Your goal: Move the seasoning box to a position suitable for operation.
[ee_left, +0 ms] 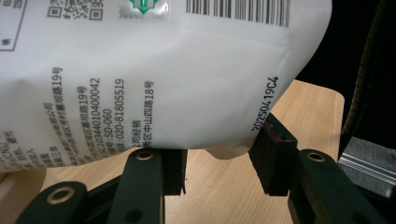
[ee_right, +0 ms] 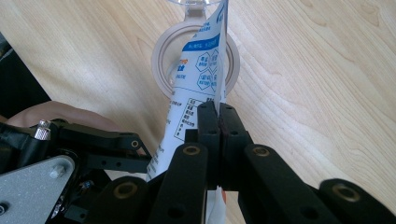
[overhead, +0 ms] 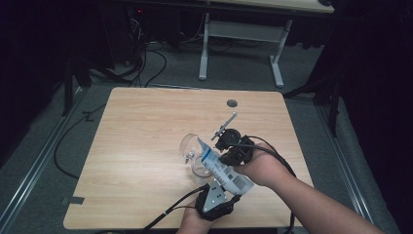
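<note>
Your right gripper point(ee_right: 218, 109) has its jaws clamped together on the side edge of the white pouch point(overhead: 220, 168), which hangs tilted over the worktop point(overhead: 136, 146) with its upper end leaning toward the clear glass point(overhead: 191, 147). The glass appears to lie on its side; the right gripper view shows a round base just beyond the pouch edge. Your left gripper point(ee_left: 217, 168) sits under the pouch's lower corner with its jaws apart, one pad touching the printed film, the other clear of it.

The step in hand looks like positioning the pouch for pouring into, or opening at, the glass. Next, close the left jaws on the lower corner to steady the pouch. Keep the right grip firm; the film is slippery and may slide.
</note>
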Available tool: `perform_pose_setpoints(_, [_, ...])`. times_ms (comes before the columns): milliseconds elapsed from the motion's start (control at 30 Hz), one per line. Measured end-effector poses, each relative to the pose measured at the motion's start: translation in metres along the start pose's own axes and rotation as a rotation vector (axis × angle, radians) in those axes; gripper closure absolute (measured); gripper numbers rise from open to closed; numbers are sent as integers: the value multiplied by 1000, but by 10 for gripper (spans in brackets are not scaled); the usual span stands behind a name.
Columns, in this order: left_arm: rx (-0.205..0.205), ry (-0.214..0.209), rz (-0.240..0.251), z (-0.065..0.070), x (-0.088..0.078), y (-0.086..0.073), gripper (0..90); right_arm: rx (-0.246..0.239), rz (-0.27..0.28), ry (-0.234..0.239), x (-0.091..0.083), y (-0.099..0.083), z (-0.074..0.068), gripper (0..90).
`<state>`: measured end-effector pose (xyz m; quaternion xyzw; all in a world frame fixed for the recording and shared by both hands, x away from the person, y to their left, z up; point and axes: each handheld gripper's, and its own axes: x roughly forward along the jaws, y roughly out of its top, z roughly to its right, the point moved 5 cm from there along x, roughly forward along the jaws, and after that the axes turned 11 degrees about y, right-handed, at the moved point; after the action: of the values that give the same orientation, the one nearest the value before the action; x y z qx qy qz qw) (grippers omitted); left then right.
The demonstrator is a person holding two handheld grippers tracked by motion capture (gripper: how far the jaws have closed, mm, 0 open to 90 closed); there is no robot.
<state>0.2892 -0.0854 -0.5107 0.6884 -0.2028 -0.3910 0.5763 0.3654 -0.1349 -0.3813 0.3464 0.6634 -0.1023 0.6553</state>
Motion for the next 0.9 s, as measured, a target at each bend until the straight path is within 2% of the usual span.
perform_pose_setpoints(900, [-13,-12,8,-2,-2,4,599,-6,8,-1,-3,3,0,897])
